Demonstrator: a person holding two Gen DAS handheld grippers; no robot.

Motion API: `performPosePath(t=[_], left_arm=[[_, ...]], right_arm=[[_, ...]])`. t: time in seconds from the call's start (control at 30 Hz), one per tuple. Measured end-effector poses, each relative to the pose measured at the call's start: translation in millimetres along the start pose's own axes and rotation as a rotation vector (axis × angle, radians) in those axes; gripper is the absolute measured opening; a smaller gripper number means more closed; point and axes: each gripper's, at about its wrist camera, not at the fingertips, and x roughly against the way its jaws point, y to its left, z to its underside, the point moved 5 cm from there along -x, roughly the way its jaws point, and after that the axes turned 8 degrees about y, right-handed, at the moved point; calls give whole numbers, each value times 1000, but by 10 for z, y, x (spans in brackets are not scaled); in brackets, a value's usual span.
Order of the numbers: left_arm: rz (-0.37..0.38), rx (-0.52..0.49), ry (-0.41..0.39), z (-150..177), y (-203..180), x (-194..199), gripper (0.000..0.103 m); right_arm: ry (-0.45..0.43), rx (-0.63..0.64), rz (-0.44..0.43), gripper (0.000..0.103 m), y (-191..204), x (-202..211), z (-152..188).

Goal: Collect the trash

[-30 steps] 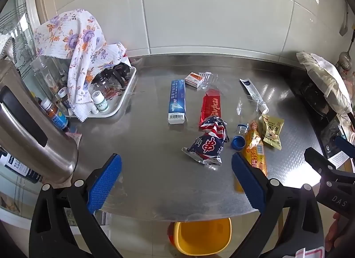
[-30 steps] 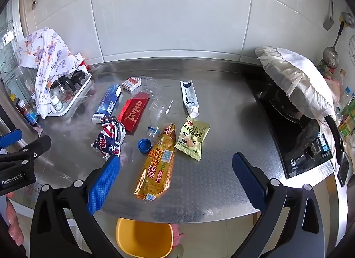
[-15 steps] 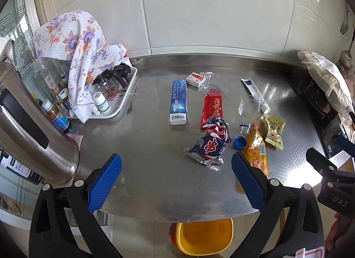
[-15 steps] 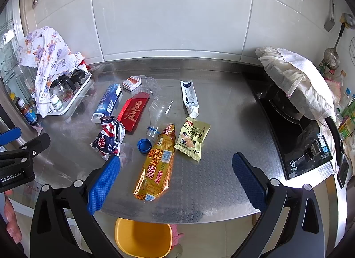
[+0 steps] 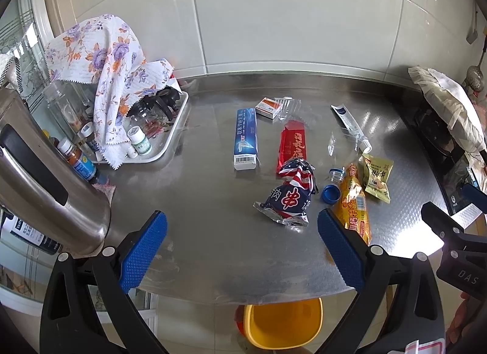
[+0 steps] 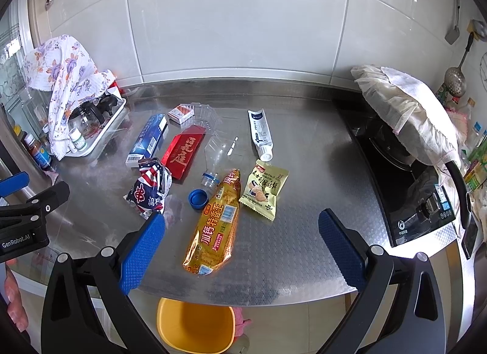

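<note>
Both tools wide | orange wrapper [image 6: 214, 226] between right tool [image 6: 242, 249] fingers

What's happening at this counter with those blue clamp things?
A person holds two grippers over a steel counter strewn with trash. The left gripper and the right gripper are both open and empty, above the near edge. Nothing is picked up yet: the orange snack bag, navy crumpled wrapper and blue cap lie closest. A yellow bin waits below.

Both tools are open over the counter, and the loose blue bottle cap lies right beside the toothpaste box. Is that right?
Not quite. In the right wrist view the blue bottle cap lies beside the long orange snack packet, well apart from the toothpaste box. Both the left tool and right tool are open.
</note>
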Motion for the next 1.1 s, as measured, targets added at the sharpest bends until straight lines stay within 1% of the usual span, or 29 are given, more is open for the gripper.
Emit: performPosePath(t=[1.1], left_arm=[[2, 10, 8, 3, 12, -21, 98]], right_arm=[[4, -3, 0, 100, -7, 2, -11]])
